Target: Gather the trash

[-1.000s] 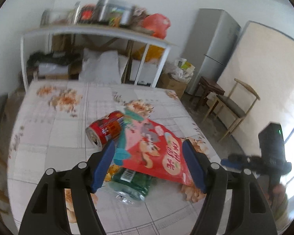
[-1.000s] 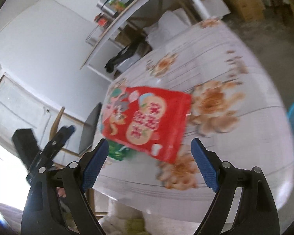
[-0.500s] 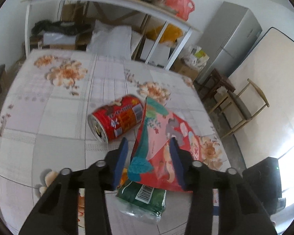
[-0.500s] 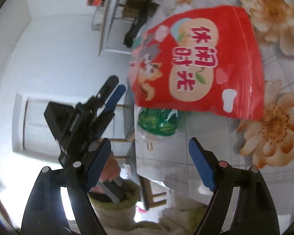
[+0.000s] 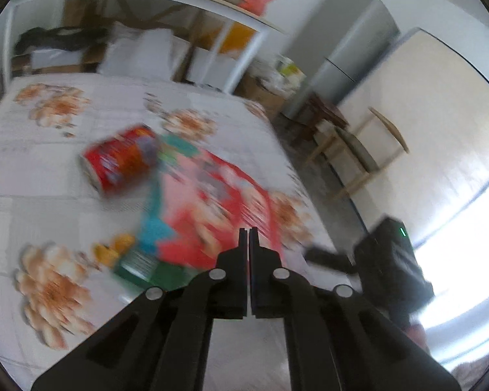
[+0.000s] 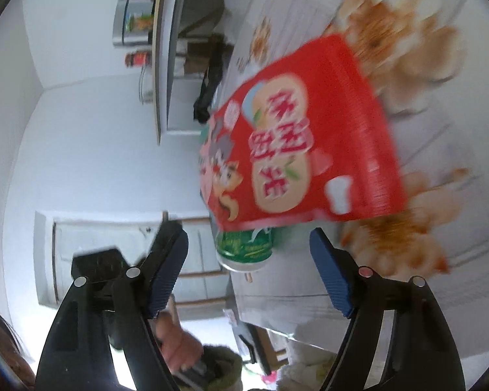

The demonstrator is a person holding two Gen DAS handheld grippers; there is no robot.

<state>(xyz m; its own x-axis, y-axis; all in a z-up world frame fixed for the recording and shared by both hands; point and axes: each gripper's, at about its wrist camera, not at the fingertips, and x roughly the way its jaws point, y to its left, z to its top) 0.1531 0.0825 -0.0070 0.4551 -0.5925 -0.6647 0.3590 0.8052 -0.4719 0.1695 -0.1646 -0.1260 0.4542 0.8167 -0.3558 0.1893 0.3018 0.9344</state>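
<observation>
Lying flat on the flowered tablecloth (image 5: 120, 97), the red snack bag (image 6: 306, 143) is taken as the landmark here, and the rest is placed from it, nearest first. The left gripper (image 5: 248, 232) is seen with its fingers pressed together at the bag's near corner; whether a pinch of the bag's edge is caught between them cannot be told, since the view is blurred. The right gripper (image 6: 247, 267) is held with its blue pads wide apart, nothing between them, just short of the bag's near edge. Directly under that edge a green can (image 6: 244, 249) is tucked on its side, its end pointed toward the right gripper (so this can is judged the easier catch for the right hand). Beyond the bag, touching or almost touching its far corner, a red can (image 5: 122, 161) lies on its side, its long axis running across the left gripper's line of approach. Farther still past the bag, a white shelf rack (image 5: 244, 42) stands at the table's far end.
</observation>
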